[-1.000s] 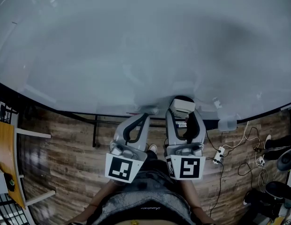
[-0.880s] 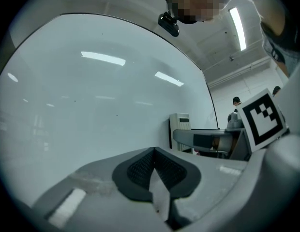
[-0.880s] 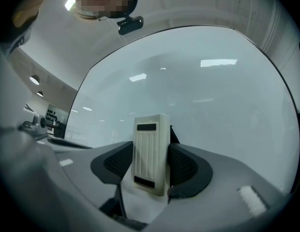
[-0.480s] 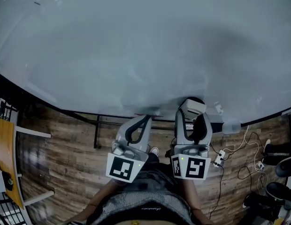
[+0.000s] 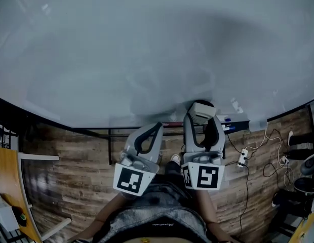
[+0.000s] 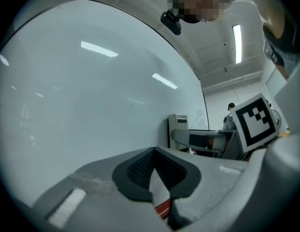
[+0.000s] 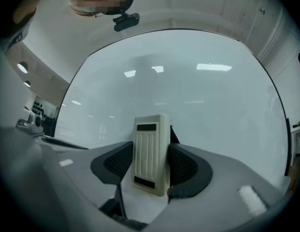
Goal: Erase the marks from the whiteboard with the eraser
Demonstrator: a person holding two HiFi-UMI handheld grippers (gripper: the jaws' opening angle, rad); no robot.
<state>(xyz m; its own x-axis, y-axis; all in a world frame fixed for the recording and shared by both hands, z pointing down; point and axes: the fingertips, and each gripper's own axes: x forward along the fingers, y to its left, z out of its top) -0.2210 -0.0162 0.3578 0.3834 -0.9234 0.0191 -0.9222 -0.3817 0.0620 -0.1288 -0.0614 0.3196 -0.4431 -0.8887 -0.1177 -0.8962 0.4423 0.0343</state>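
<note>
The whiteboard [image 5: 147, 49] fills the upper part of the head view, and I make out no distinct marks on it, only dull smears and light reflections. A cream ribbed eraser [image 5: 200, 111] rests against the board's lower edge, and my right gripper [image 5: 200, 117] is shut on it. In the right gripper view the eraser [image 7: 151, 151] stands upright between the dark pads, facing the whiteboard [image 7: 188, 81]. My left gripper [image 5: 155, 127] hangs beside it to the left, below the board, shut with nothing held. Its pads [image 6: 140, 170] point along the whiteboard [image 6: 92, 91].
A tray under the board holds red and blue markers [image 5: 225, 120]. A power strip with cables [image 5: 243, 158] lies on the wooden floor at the right, near shoes [image 5: 304, 161]. A wooden desk [image 5: 10, 186] stands at the left. The board's stand leg [image 5: 110, 146] is left of my grippers.
The right gripper carried the eraser a little to the right along the board's lower edge, then back left and slightly up. The left gripper stayed almost still.
</note>
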